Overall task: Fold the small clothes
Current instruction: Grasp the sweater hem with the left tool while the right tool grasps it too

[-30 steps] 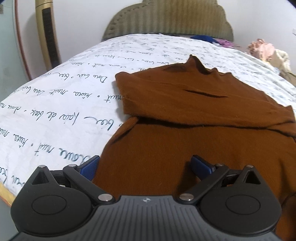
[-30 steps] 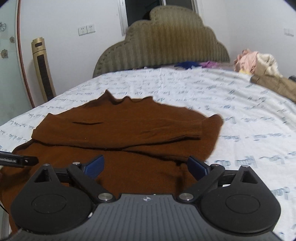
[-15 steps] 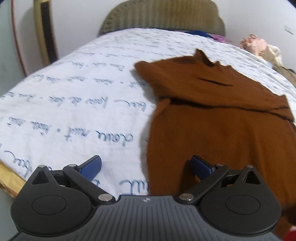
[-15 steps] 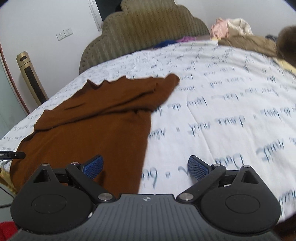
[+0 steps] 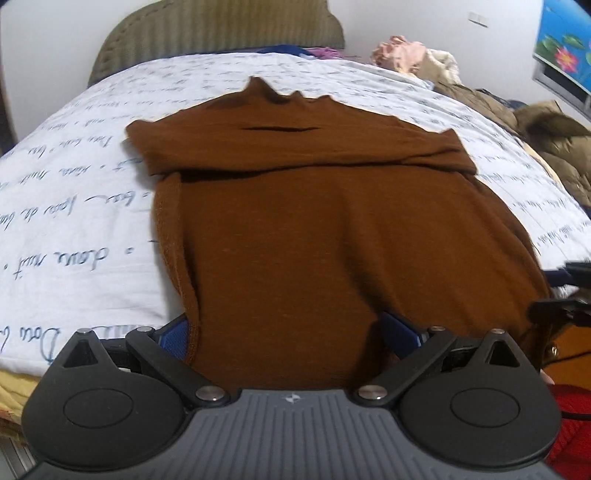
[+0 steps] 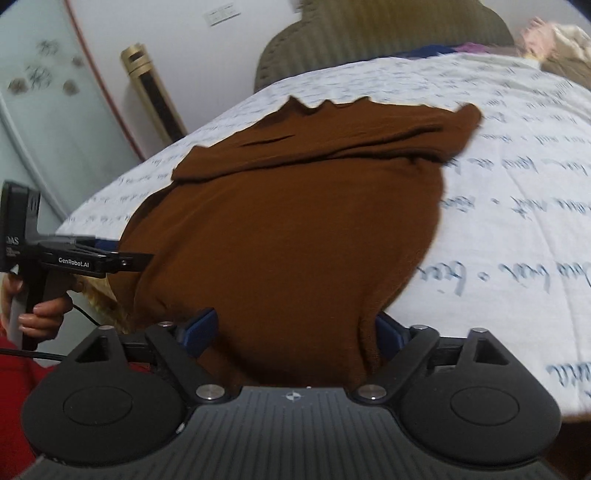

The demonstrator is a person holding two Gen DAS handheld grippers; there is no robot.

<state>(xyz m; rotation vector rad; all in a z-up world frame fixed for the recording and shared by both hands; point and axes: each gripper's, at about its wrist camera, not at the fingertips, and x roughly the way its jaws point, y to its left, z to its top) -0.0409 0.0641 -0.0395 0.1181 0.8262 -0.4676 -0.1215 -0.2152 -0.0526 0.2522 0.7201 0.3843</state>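
A brown knit sweater [image 5: 314, 229] lies flat on the bed, neck at the far end, both sleeves folded across the chest. It also shows in the right wrist view [image 6: 288, 229]. My left gripper [image 5: 288, 336] is open at the sweater's near hem, its left corner lying between the blue pads. My right gripper [image 6: 291, 332] is open at the hem's right corner, cloth between its pads. The left gripper shows from the side in the right wrist view [image 6: 122, 258], at the sweater's left edge.
The bed sheet [image 5: 74, 192] is white with blue handwriting print. A padded headboard [image 5: 214, 33] stands at the far end. A pile of clothes and a brown coat [image 5: 546, 147] lie at the bed's right side. A gold tower fan [image 6: 155, 96] stands by the wall.
Both grippers swung out to the sides of the sweater, then came back down to the near hem, one at each corner. The sweater has not moved.
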